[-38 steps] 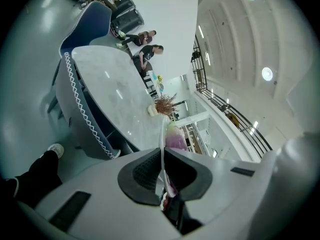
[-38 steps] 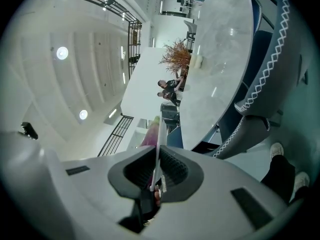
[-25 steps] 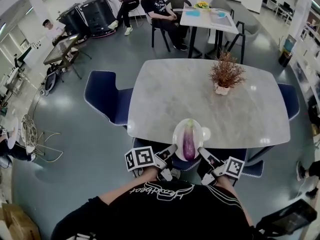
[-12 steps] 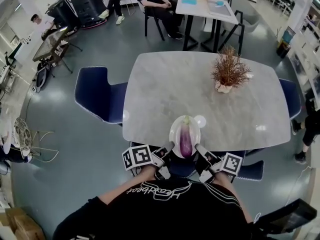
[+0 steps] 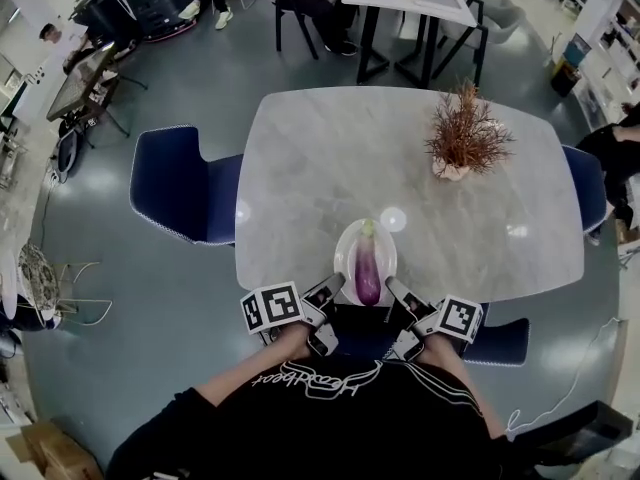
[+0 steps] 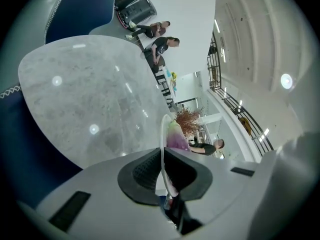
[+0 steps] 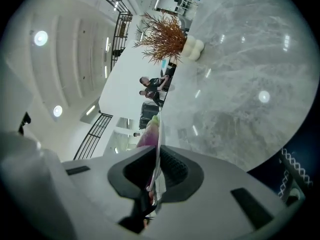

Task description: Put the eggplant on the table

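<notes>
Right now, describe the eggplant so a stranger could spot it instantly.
Start at the grey marble table. At its near edge, the left gripper and right gripper pinch a white plate. The eggplant lies on it, the only long purple thing there.

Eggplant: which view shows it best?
Head view. The whole eggplant shows from above, lying on the plate that the left gripper and right gripper clamp by its rim. Both gripper views see the plate edge-on, with only a purple-green bit of the eggplant beyond.

Open tabletop (image 5: 320,168) spreads beyond the plate (image 5: 343,258); the potted plant (image 5: 466,138) stands well apart at right.
</notes>
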Demonstrator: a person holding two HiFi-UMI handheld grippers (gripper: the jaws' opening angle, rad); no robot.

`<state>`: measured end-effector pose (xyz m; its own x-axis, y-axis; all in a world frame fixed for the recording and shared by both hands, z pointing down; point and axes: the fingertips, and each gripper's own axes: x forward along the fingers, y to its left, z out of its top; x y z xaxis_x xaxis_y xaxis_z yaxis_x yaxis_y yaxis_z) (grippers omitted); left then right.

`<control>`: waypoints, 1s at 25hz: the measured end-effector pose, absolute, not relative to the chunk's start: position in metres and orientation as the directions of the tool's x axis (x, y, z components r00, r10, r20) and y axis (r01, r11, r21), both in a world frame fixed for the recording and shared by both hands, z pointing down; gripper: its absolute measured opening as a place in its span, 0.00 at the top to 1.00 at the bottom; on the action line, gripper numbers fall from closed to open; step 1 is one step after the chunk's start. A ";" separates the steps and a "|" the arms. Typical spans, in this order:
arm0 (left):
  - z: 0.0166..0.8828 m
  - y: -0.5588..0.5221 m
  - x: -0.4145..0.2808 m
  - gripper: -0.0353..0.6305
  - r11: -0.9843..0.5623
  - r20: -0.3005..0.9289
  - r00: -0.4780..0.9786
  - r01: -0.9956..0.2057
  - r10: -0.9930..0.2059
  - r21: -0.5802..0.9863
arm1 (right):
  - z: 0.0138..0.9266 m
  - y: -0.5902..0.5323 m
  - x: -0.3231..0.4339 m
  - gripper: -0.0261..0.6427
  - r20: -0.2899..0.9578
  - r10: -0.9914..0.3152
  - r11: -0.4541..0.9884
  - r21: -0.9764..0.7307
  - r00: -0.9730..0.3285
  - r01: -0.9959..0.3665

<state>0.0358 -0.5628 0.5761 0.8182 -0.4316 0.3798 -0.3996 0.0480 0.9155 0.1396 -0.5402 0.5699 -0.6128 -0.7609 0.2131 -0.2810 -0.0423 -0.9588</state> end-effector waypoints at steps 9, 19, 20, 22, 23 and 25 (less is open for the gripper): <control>0.592 -0.612 0.046 0.91 0.040 0.382 0.826 -0.402 -0.415 0.915 | 0.584 -0.585 0.146 0.91 0.222 -0.770 -0.060 -0.959 -0.598 -0.278; 0.623 -0.645 0.056 0.91 0.002 0.403 0.825 -0.438 -0.396 0.899 | 0.616 -0.616 0.157 0.91 0.297 -0.754 -0.089 -0.930 -0.586 -0.356; 0.627 -0.647 0.057 0.91 0.001 0.405 0.826 -0.440 -0.393 0.898 | 0.621 -0.617 0.159 0.91 0.316 -0.750 -0.099 -0.922 -0.582 -0.373; 0.634 -0.651 0.061 0.91 0.003 0.408 0.826 -0.442 -0.389 0.897 | 0.631 -0.619 0.164 0.91 0.348 -0.743 -0.122 -0.910 -0.572 -0.395; 0.639 -0.653 0.062 0.91 0.005 0.410 0.826 -0.443 -0.388 0.896 | 0.636 -0.620 0.165 0.91 0.359 -0.741 -0.134 -0.907 -0.568 -0.398; 0.648 -0.656 0.063 0.91 0.009 0.419 0.823 -0.450 -0.384 0.893 | 0.646 -0.623 0.165 0.91 0.373 -0.736 -0.159 -0.906 -0.565 -0.392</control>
